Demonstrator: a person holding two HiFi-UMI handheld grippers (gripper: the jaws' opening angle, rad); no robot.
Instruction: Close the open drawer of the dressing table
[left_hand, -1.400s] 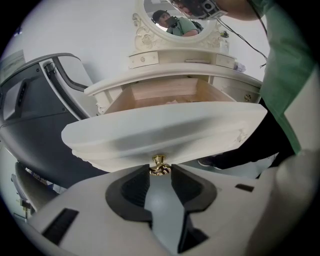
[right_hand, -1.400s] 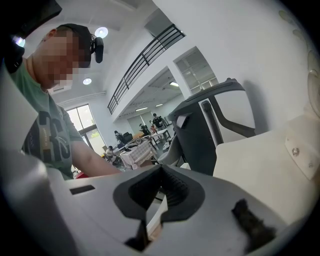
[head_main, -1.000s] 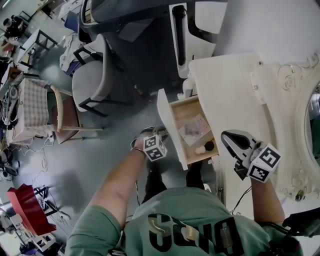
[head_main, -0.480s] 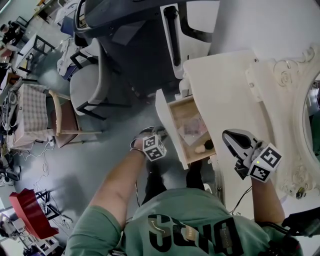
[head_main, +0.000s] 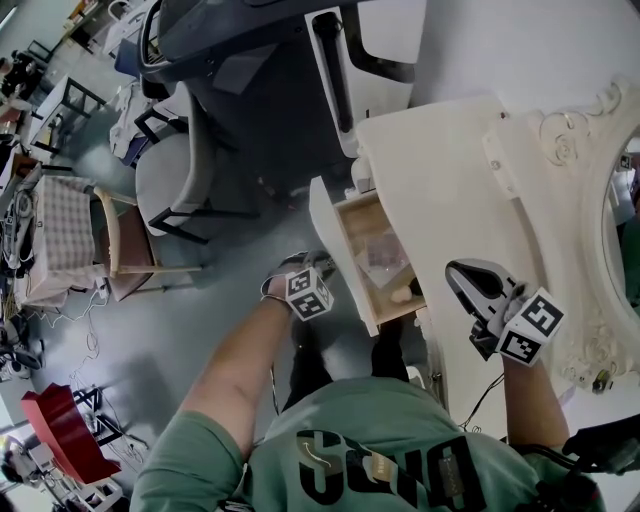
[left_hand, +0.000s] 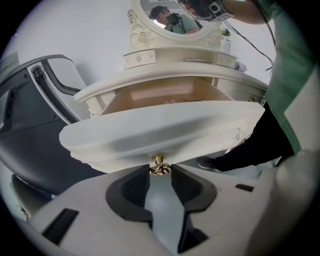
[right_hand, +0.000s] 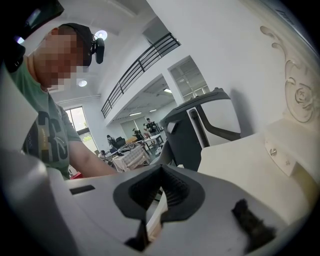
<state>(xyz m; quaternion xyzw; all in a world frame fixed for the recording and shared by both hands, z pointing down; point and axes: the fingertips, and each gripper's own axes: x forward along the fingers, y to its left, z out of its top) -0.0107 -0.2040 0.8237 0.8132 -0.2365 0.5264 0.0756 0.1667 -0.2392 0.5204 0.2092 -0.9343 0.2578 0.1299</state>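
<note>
Left gripper view: left gripper (left_hand: 160, 171) clamps the knob (left_hand: 159, 164) on the drawer (left_hand: 165, 135) to push it shut; right gripper (right_hand: 161, 168), jaws together, idles over the table (right_hand: 235, 160).

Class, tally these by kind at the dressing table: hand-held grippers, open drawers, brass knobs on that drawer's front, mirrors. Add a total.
grippers: 2, the left gripper and the right gripper
open drawer: 1
brass knob: 1
mirror: 1
total: 5
</note>
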